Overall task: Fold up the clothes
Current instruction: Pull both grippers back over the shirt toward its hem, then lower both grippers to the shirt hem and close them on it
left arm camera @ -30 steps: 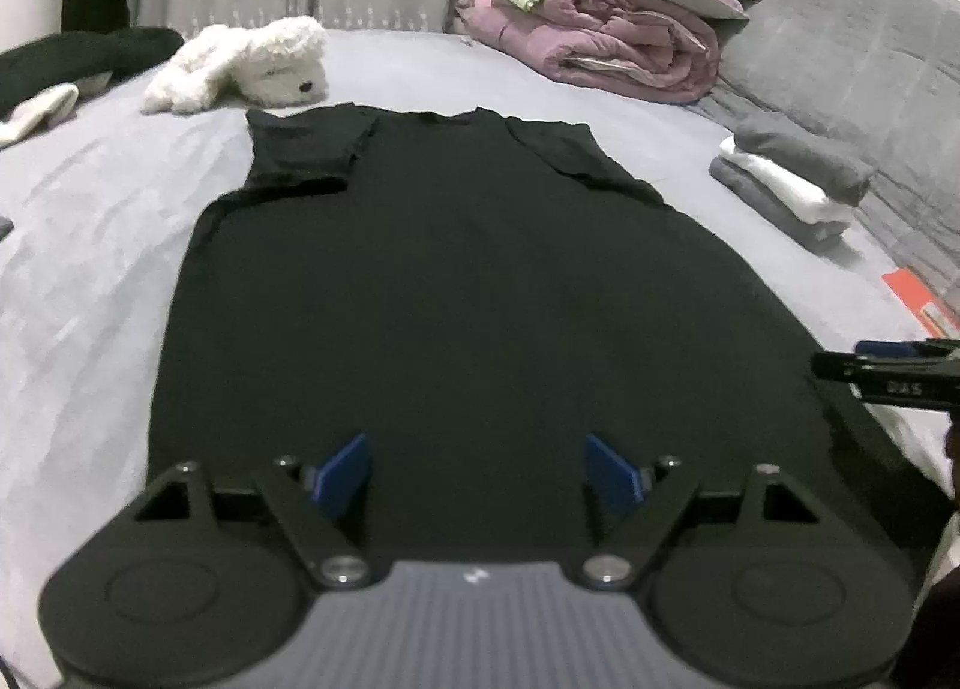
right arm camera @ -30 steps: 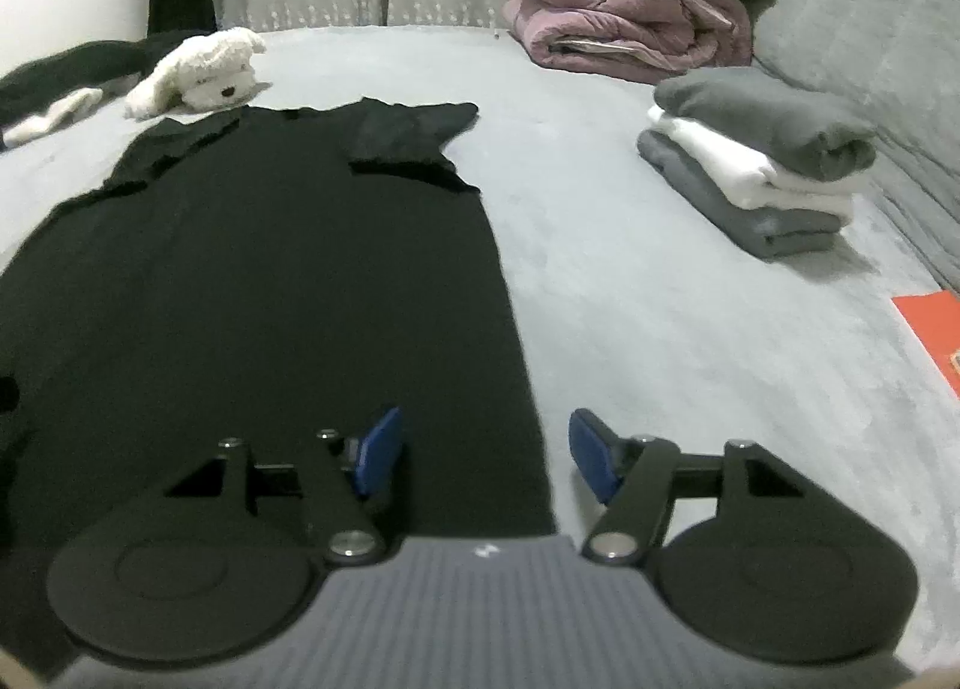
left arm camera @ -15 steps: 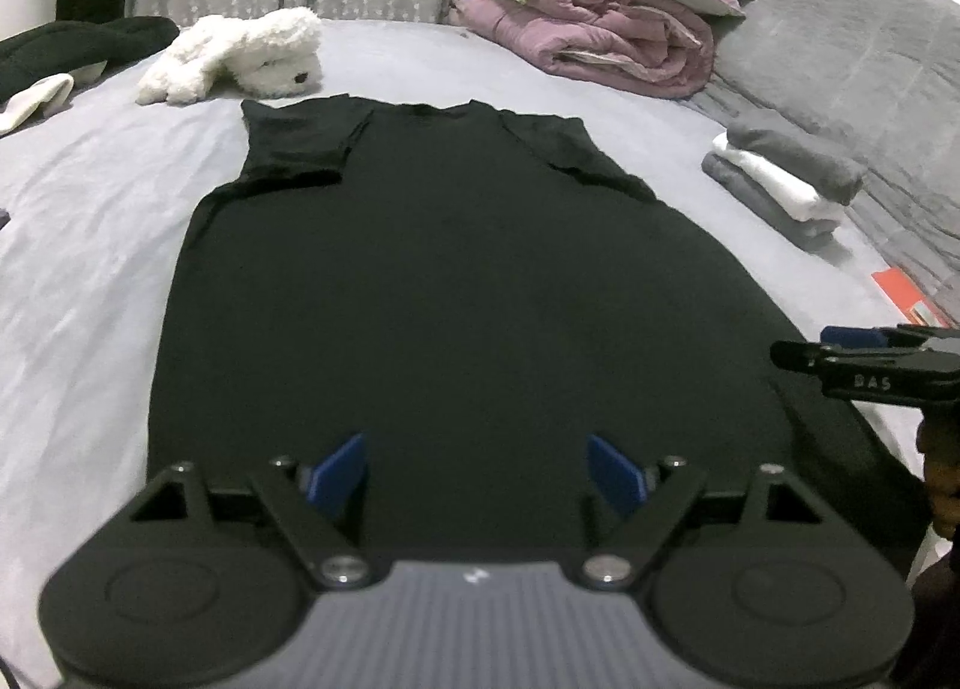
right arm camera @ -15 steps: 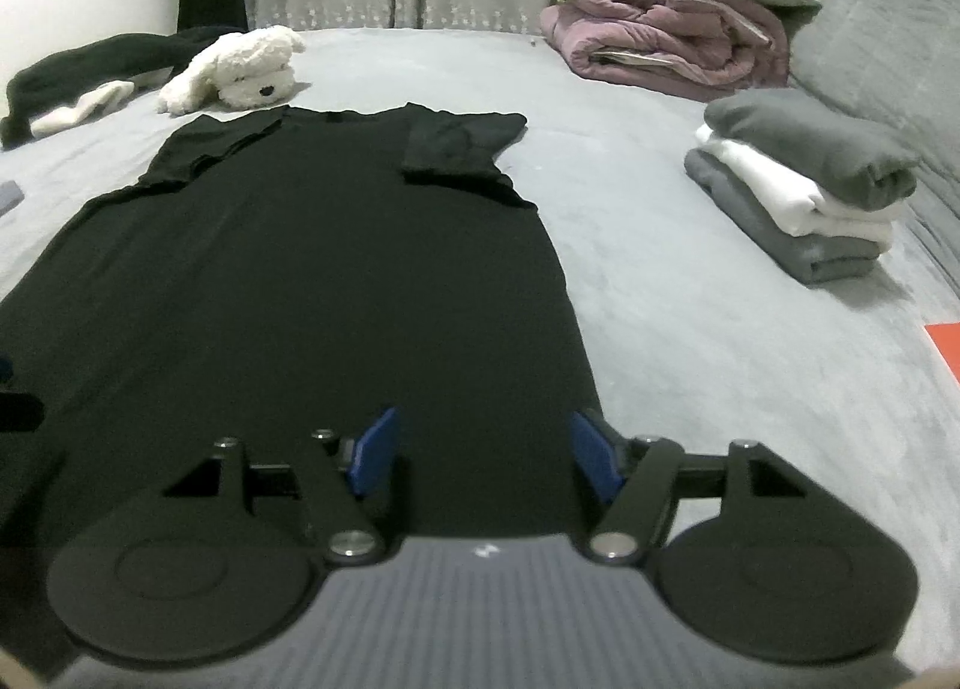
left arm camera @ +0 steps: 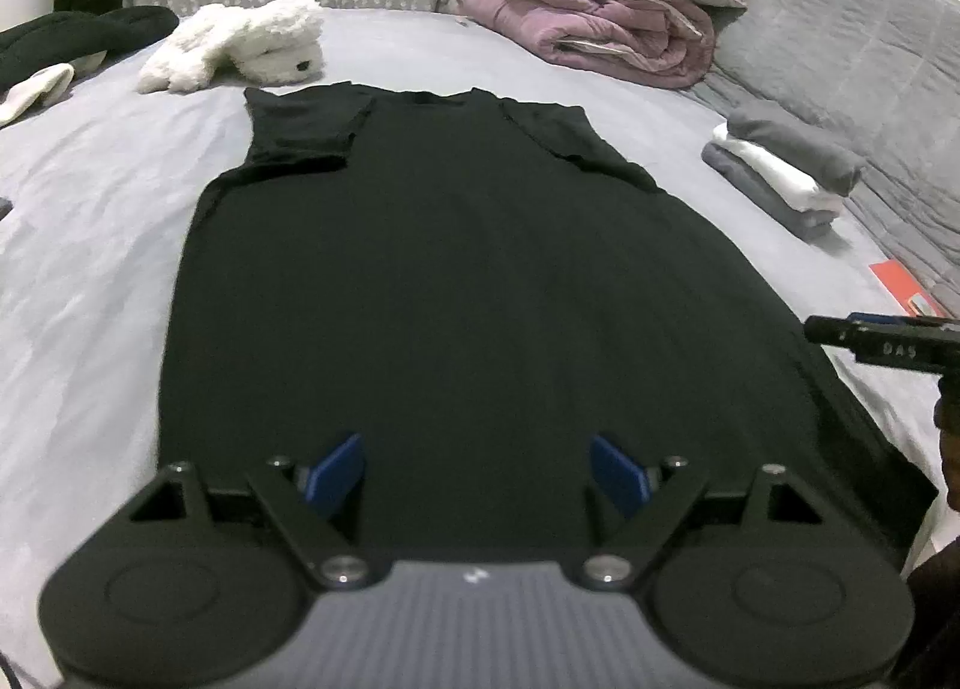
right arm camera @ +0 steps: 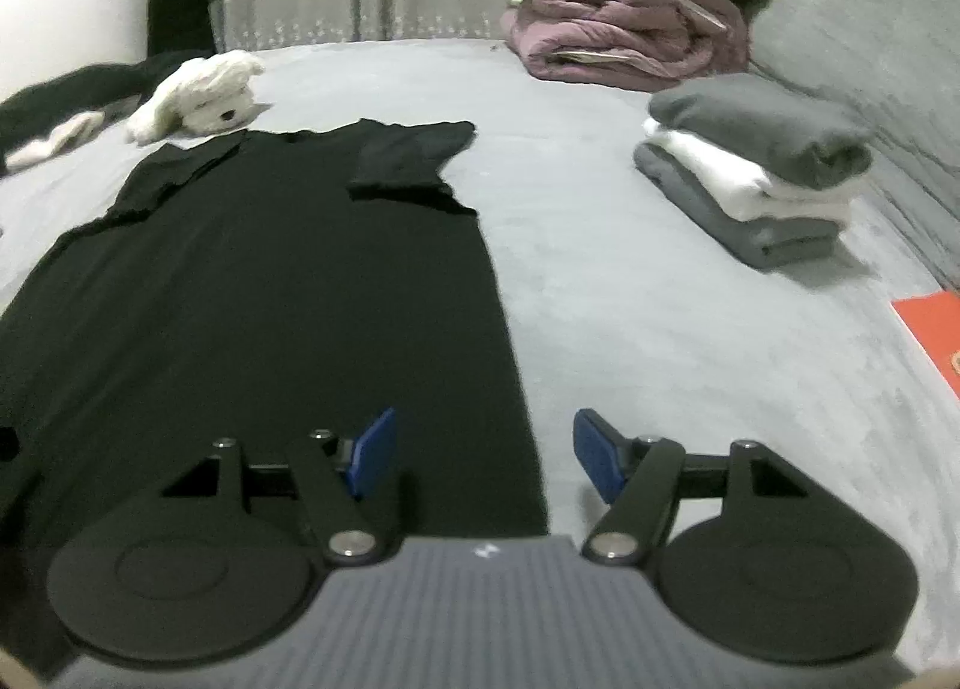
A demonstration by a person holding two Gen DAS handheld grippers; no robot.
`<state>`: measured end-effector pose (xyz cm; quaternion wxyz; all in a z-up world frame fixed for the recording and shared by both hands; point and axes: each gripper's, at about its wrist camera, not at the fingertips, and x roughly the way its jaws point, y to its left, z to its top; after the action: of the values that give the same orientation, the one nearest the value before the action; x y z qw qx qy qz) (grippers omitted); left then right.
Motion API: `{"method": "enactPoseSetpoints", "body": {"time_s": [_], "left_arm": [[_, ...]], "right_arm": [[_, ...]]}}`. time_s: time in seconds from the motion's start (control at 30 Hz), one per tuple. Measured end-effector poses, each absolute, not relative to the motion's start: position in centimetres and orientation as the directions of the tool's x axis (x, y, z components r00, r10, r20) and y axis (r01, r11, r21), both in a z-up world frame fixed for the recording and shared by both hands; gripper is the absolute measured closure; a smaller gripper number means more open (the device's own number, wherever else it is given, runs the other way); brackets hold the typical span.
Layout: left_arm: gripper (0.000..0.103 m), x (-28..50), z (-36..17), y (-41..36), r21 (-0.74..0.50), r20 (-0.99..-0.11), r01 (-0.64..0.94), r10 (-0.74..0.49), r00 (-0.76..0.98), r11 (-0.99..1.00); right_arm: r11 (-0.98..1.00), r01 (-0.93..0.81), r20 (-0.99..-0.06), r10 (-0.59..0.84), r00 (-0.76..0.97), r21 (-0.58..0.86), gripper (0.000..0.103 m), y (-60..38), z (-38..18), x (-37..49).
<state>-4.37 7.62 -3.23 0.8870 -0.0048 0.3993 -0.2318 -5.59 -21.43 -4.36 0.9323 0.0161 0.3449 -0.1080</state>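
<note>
A black T-shirt (left arm camera: 468, 269) lies flat on the grey bed, collar at the far end and both sleeves folded inward. My left gripper (left arm camera: 477, 476) hovers open over the shirt's near hem, nothing between its blue pads. In the right wrist view the same shirt (right arm camera: 252, 281) fills the left half. My right gripper (right arm camera: 483, 455) is open above the shirt's right edge near the hem, left pad over cloth, right pad over bare sheet. The right gripper's fingers (left arm camera: 876, 338) also show at the right edge of the left wrist view.
A stack of folded grey and white clothes (right arm camera: 756, 167) sits on the right. A rolled pink quilt with pillows (right arm camera: 630, 35) lies at the back, a white plush toy (left arm camera: 240, 47) beyond the collar, dark clothes (left arm camera: 72, 38) far left, an orange item (right arm camera: 930, 323) at the right.
Both grippers stay open. The left view has drawn back a little from the shirt. The right gripper has shifted rightward, from over the cloth to straddling the shirt's right edge.
</note>
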Motion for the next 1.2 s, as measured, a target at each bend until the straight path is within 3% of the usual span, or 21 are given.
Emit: {"method": "enactPoseSetpoints", "body": {"time_s": [0.3, 0.87, 1.2], "left_arm": [[0.019, -4.7, -3.3, 8.7, -0.189, -0.715, 0.4, -0.405, 0.57, 0.897], [0.019, -6.3, -2.4, 14.2, -0.201, -0.766, 0.386, -0.39, 0.511, 0.9], [0.024, -5.7, -2.8, 17.8, -0.361, -0.792, 0.319, -0.469, 0.391, 0.876]], "right_arm": [[0.97, 0.241, -0.648, -0.194, 0.736, -0.016, 0.034, -22.7, -4.0, -6.3], [0.961, 0.243, -0.756, -0.061, 0.651, 0.132, 0.03, -26.6, -4.8, -7.0], [0.916, 0.283, -0.815, 0.076, 0.575, 0.285, 0.031, -29.7, -4.8, -7.6]]}}
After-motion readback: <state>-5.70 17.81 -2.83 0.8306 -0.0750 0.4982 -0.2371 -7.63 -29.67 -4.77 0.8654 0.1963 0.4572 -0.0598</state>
